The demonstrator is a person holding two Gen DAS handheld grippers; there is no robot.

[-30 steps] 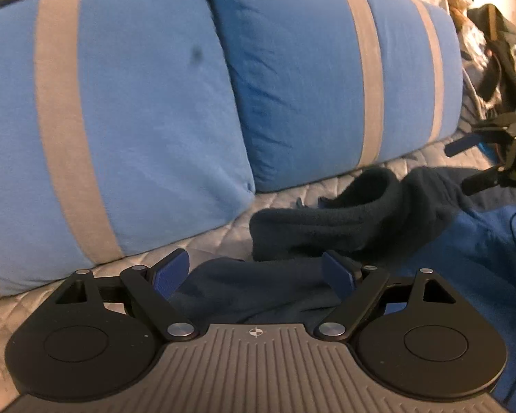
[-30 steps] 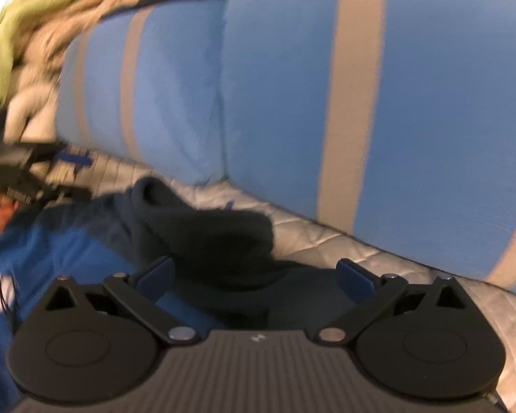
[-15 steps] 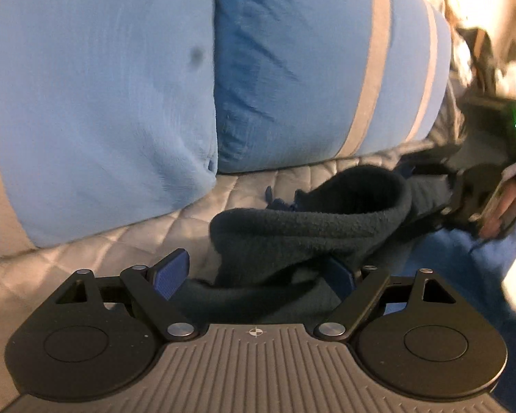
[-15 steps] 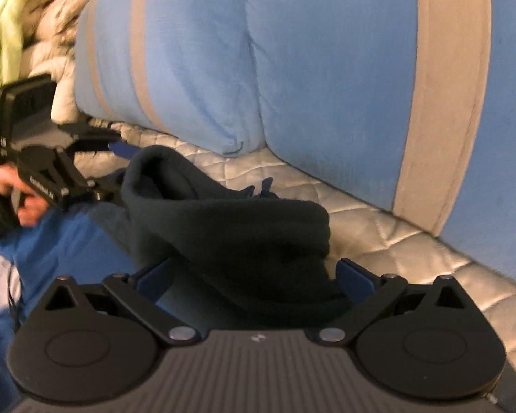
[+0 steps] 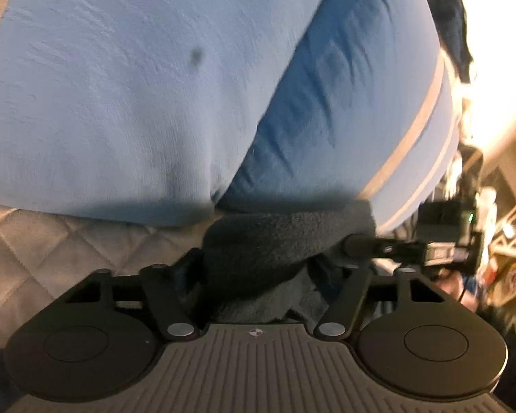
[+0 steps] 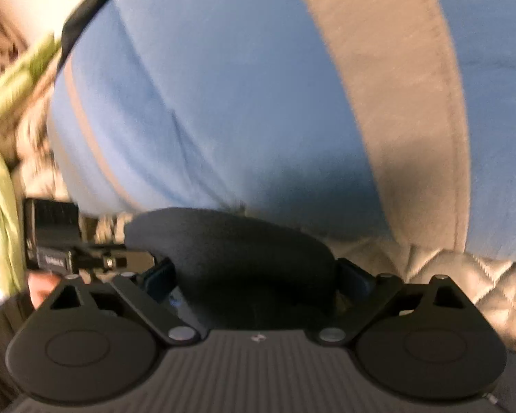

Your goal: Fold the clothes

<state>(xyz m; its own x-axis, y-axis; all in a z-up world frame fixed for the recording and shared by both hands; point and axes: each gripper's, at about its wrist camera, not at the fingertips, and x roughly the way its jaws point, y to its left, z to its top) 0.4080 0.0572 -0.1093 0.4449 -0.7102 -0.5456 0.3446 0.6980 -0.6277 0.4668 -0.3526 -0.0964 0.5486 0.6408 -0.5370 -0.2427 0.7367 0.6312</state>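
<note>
From the left wrist, the left gripper (image 5: 258, 272) is closing on a thick roll of dark fleece (image 5: 278, 241) bunched between its fingers, on the quilt (image 5: 34, 241) against the blue cushions (image 5: 120, 86); a second ago it stood wide over flat cloth. From the right wrist, the right gripper (image 6: 254, 275) is closing too, the fleece (image 6: 230, 241) filling its gap; pad contact is unclear. The cushions now loom nearer.

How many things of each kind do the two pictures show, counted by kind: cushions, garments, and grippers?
Blue cushions with a grey stripe: 2 (light, darker)
Dark fleece garment: 1
Hand-held grippers: 2 (left hand-held gripper, right hand-held gripper), both closing with the fleece between the jaws
Total: 5
</note>
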